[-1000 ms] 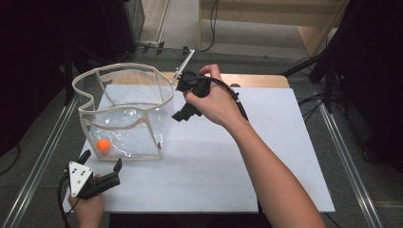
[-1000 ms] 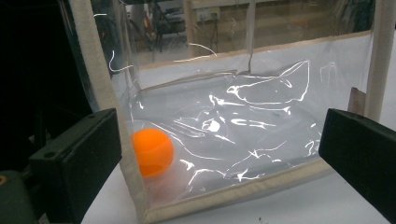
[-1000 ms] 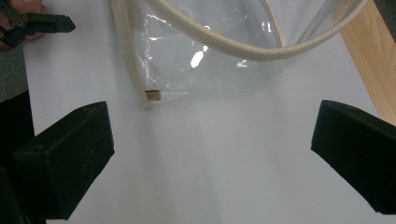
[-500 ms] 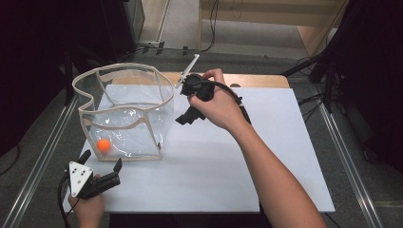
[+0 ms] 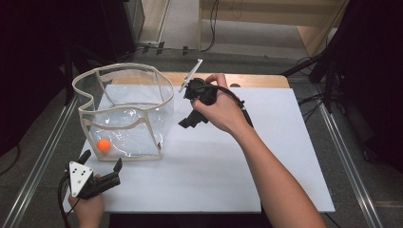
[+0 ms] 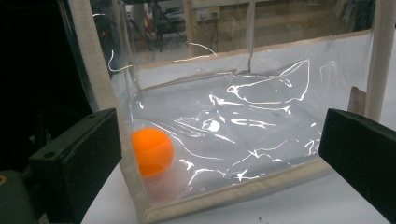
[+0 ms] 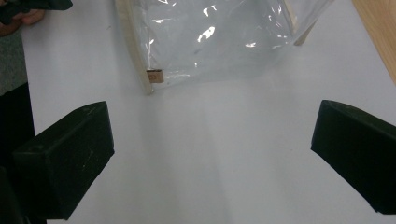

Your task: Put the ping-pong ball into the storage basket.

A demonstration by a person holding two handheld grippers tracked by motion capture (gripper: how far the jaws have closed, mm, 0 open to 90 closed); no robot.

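A clear plastic bag [image 5: 124, 110] with beige trim stands open on the left of the white table top [image 5: 266, 156]. An orange ball [image 5: 103, 145] lies inside it, in the near left corner. My left gripper [image 5: 101, 160] rests at the table's near left corner, open, just short of the bag. In the left gripper view the ball [image 6: 152, 151] lies behind the bag's clear wall [image 6: 261, 121], ahead of the open left gripper [image 6: 219, 135]. My right gripper [image 5: 186, 107] hovers just right of the bag, open and empty. In its own view, the right gripper [image 7: 212, 135] points down at bare table below the bag [image 7: 210, 42].
A wooden strip [image 5: 256, 80] edges the table's far side. Metal rails [image 5: 347, 161] run along both sides of the table. Cables lie on the floor behind. The person's other hand [image 7: 21, 16] shows at the top left of the right gripper view.
The right hand and its gripper have shifted slightly to the right and nearer, away from the bag's rim. The left gripper, bag and ball have stayed put.
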